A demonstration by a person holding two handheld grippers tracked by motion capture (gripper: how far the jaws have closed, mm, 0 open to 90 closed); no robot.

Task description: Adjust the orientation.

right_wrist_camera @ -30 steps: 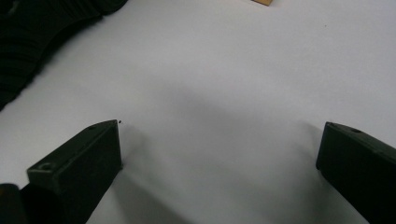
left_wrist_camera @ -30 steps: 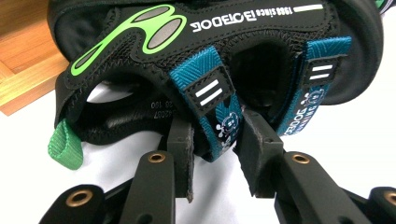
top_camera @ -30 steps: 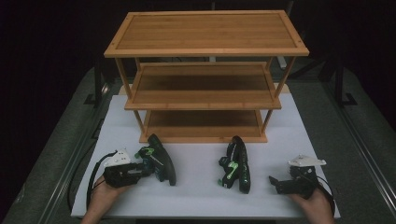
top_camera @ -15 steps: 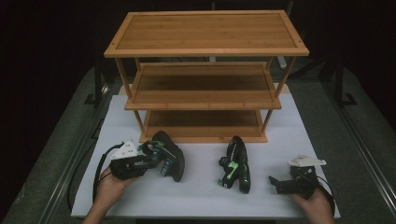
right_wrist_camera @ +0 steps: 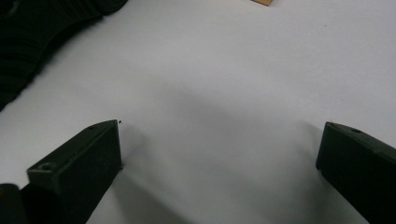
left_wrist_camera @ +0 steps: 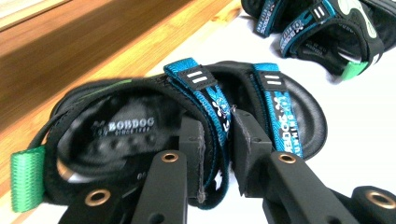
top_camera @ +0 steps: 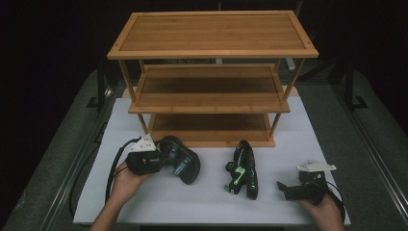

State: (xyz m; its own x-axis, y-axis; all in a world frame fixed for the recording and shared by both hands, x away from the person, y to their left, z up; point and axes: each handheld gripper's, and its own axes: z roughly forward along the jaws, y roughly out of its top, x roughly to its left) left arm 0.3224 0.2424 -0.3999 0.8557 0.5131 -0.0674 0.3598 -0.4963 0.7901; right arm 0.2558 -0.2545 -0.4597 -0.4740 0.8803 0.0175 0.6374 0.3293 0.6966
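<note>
A black sandal (top_camera: 185, 166) with blue straps and a green heel loop hangs a little above the white mat, in front of the rack's bottom shelf. My left gripper (top_camera: 165, 157) is shut on its blue strap (left_wrist_camera: 212, 100); the jaws have just been closing with that strap between them, and the pads (left_wrist_camera: 192, 140) press it from both sides. The matching sandal (top_camera: 243, 171) lies on its side at mid-mat, also seen as the far sandal (left_wrist_camera: 327, 28). My right gripper (top_camera: 285, 188) rests on the mat at the right, open, its jaws (right_wrist_camera: 219, 144) wide with nothing between them.
A three-tier bamboo rack (top_camera: 211, 86) stands at the back of the white mat (top_camera: 192, 207), all shelves bare. Its bottom shelf edge (left_wrist_camera: 140, 51) runs just behind the held sandal. Dark floor and metal rails flank the table.
My left gripper has moved right and up toward the rack, carrying the sandal off the mat. The right gripper and the other sandal have stayed put.
</note>
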